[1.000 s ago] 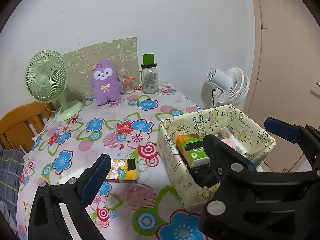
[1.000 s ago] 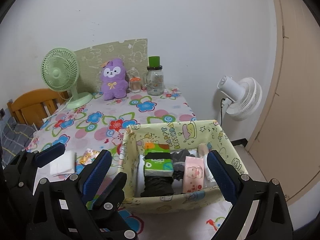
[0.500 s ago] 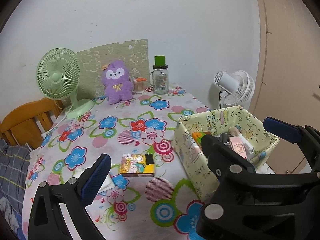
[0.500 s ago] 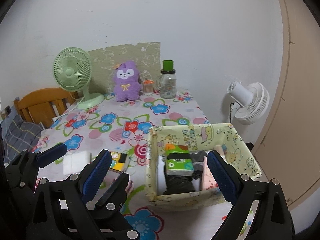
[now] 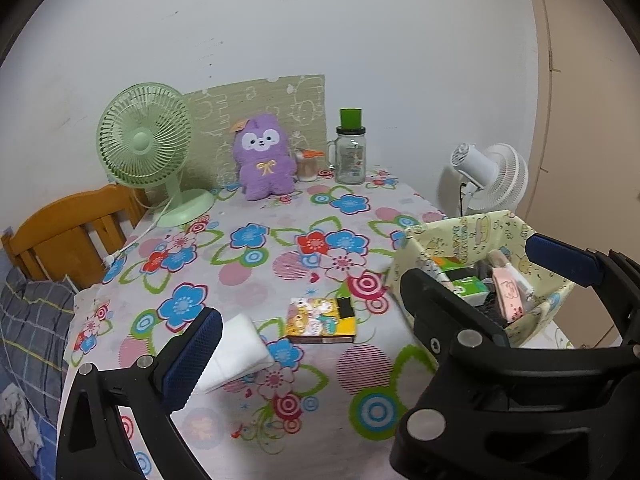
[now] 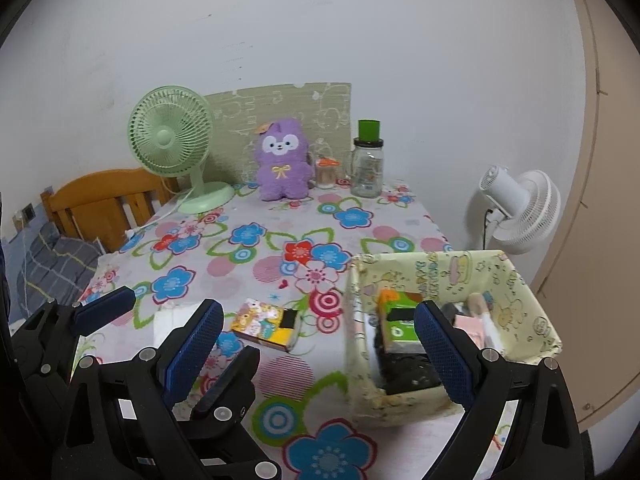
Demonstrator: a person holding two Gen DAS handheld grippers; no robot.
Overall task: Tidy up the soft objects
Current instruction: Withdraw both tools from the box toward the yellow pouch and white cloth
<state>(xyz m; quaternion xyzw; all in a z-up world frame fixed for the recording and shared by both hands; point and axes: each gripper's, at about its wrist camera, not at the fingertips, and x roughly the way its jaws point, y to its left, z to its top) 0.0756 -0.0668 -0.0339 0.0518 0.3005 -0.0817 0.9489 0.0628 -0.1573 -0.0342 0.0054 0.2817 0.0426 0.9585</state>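
- Left wrist view, nearest: the left tongs [image 5: 372, 300] are spread wide with nothing between the blue pads; in the right wrist view the right tongs [image 6: 320, 344] are just as wide and also empty.
- Near left on the desk [image 5: 248, 280] lies a white pack [image 5: 236, 350], soft-looking, partly behind the left pad. Its long axis seems to run from near-left to far-right, the narrower end pointing away; how far it extends under the pad I cannot tell.
- Just beyond it, apart from it by a small gap, lies a cartoon pack [image 5: 322, 320], flat, long axis running left to right, its yellow-and-black end pointing right toward the bin [image 5: 460, 228].
- At the near right the bin sits by the desk's right edge and already holds a green pack [image 6: 400, 320], a pink pack [image 5: 508, 292] and something dark.
- Risks, as I judge them: a soft pack pinched across its short side may buckle and slide out; closing along the long axis would span more than the pads can hold squarely.
- A reach for the white pack could nudge the cartoon pack, since they lie close.
- The cloth bin looks light; a push on its wall could shove it off the right edge.
- Far back stand a plush [image 5: 264, 158], a green fan [image 5: 146, 144] and a jar [image 5: 351, 156], well apart from the tongs.
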